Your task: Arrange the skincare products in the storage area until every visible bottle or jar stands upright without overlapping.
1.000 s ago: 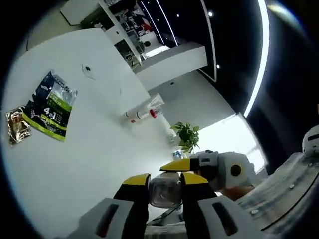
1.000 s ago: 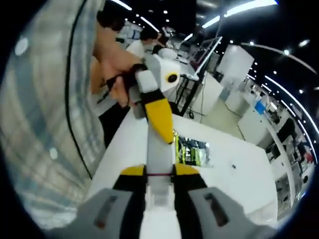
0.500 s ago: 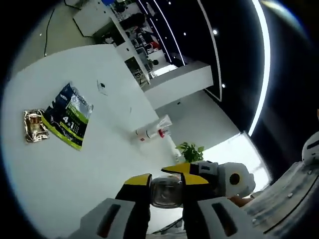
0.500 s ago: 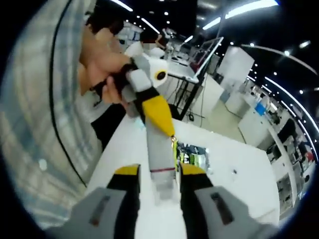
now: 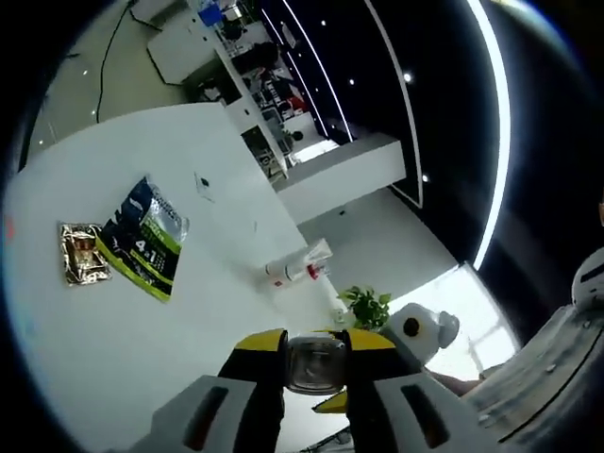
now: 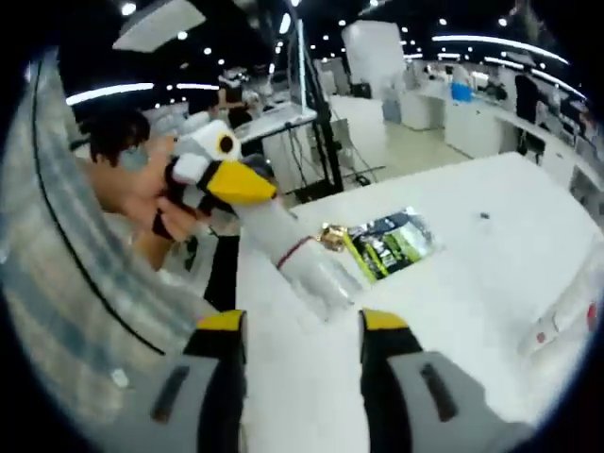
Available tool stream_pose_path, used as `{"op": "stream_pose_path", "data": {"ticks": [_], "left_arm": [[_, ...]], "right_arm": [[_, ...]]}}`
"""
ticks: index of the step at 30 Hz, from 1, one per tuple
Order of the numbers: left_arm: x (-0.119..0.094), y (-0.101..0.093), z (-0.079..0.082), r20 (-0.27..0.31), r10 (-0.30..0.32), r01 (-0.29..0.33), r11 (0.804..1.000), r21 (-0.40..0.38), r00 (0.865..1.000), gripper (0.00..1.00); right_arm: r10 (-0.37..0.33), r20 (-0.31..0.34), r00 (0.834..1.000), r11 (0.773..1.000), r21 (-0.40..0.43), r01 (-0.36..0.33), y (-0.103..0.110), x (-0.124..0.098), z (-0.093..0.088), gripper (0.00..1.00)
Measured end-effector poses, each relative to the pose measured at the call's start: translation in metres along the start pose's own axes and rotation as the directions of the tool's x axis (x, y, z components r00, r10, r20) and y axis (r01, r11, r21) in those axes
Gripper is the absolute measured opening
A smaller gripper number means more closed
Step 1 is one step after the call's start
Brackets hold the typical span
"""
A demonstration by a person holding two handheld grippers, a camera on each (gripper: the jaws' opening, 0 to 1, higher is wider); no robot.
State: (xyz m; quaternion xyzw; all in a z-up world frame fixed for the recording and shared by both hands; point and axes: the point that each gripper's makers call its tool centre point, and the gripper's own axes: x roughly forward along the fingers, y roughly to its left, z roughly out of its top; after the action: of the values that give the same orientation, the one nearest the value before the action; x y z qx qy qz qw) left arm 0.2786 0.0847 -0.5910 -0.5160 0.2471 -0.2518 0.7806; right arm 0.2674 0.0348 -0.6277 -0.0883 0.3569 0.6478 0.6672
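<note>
Between the left gripper's yellow-tipped jaws only the clear end of a bottle shows; the jaws are clamped on it and its body is hidden from that view. From the right gripper view the bottle reads as a pale, translucent tube with a thin red ring, blurred, held level off the table. Right gripper jaws stand apart, holding nothing, near the bottle's free end. Table is plain white. On it lie a dark-and-green pouch and, beside it, a gold sachet. Farther off, white tubes lie flat; details unreadable. Background: a potted plant, white counters, ceiling light strips.
</note>
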Motion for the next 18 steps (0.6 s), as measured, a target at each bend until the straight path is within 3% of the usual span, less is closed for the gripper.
{"op": "stream_pose_path", "data": {"ticks": [2,4,5,9,14,16,18], "left_arm": [[0.000,0.001,0.000,0.004,0.003,-0.003,1.000,0.004,1.000,0.22],[0.000,0.001,0.002,0.009,-0.001,0.001,1.000,0.003,1.000,0.22],[-0.002,-0.002,0.004,0.017,-0.013,0.013,1.000,0.021,1.000,0.22],[-0.003,-0.003,0.009,0.031,-0.024,0.023,0.999,0.023,0.999,0.22],[0.002,-0.003,0.008,-0.010,-0.027,0.028,0.998,0.049,1.000,0.22],[0.004,-0.006,0.008,-0.015,-0.037,0.038,0.997,0.072,0.999,0.22],[0.005,-0.008,0.008,-0.014,-0.047,0.048,0.996,0.081,0.999,0.22]], "right_arm": [[0.075,0.014,0.997,0.993,0.088,-0.076,0.013,0.001,0.001,0.47],[0.094,0.026,0.995,0.984,0.152,-0.097,0.015,0.002,0.001,0.51],[0.139,0.065,0.988,0.961,0.233,-0.150,0.022,0.003,0.006,0.52],[0.177,0.136,0.975,0.917,0.338,-0.213,0.030,-0.001,0.016,0.47],[0.156,0.216,0.964,0.880,0.412,-0.235,0.028,-0.005,0.023,0.46],[0.102,0.251,0.962,0.898,0.393,-0.198,0.020,-0.007,0.028,0.45],[0.101,0.292,0.951,0.880,0.420,-0.223,0.019,-0.012,0.034,0.45]]}}
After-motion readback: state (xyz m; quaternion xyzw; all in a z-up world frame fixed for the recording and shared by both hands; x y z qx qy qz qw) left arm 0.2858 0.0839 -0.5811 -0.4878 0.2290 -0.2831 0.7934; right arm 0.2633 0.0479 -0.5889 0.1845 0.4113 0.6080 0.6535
